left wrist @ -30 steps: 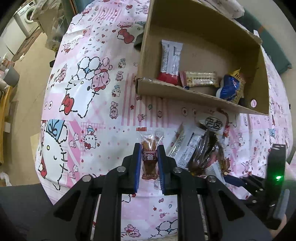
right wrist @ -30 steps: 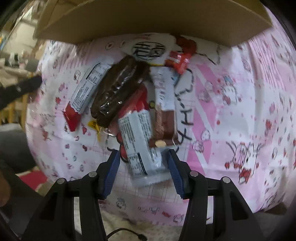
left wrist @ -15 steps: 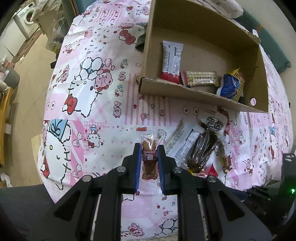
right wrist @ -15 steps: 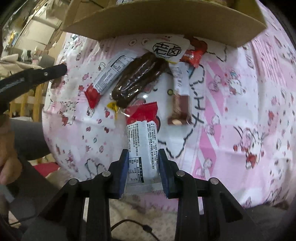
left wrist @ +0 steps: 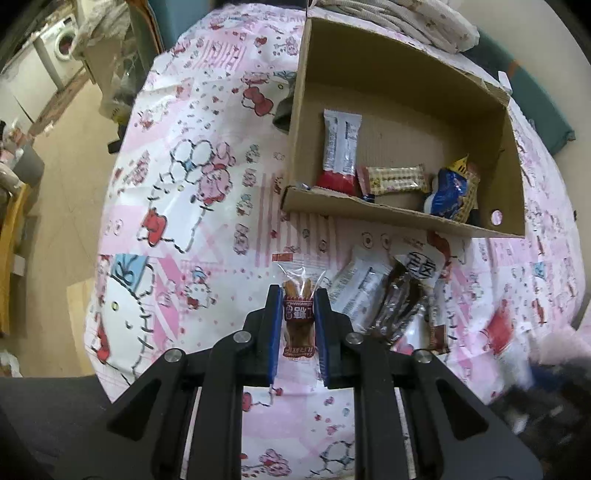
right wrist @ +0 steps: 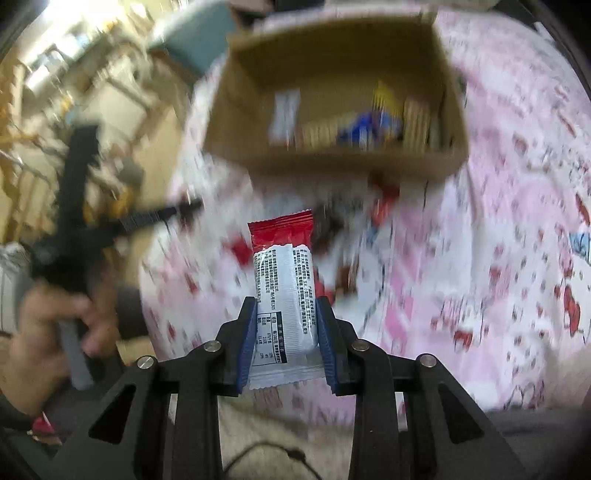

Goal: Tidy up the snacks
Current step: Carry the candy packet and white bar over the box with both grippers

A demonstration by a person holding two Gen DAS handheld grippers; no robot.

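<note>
My left gripper (left wrist: 298, 295) is shut on a small brown snack in a clear wrapper (left wrist: 298, 317), held above the pink cartoon tablecloth (left wrist: 177, 206). My right gripper (right wrist: 286, 306) is shut on a white and red snack bar (right wrist: 284, 291), lifted above the table. The open cardboard box (left wrist: 369, 212) lies ahead, also in the blurred right wrist view (right wrist: 332, 155). It holds a white and red bar (left wrist: 340, 147), a beige wafer pack (left wrist: 393, 179) and a blue and yellow pack (left wrist: 452, 192). A pile with a dark brown snack (left wrist: 399, 302) and a white pack (left wrist: 356, 286) lies before the box.
The table's left edge drops to a tan floor (left wrist: 62, 155) with furniture and a washing machine (left wrist: 61, 48). A teal cushion (left wrist: 535, 107) and folded cloth (left wrist: 399, 18) lie behind the box. The person's hand with the left gripper (right wrist: 70, 236) shows in the right wrist view.
My right gripper closed on the white and red bar, lifted it off the pile and swung up toward the box. My left gripper kept its snack and rose slightly.
</note>
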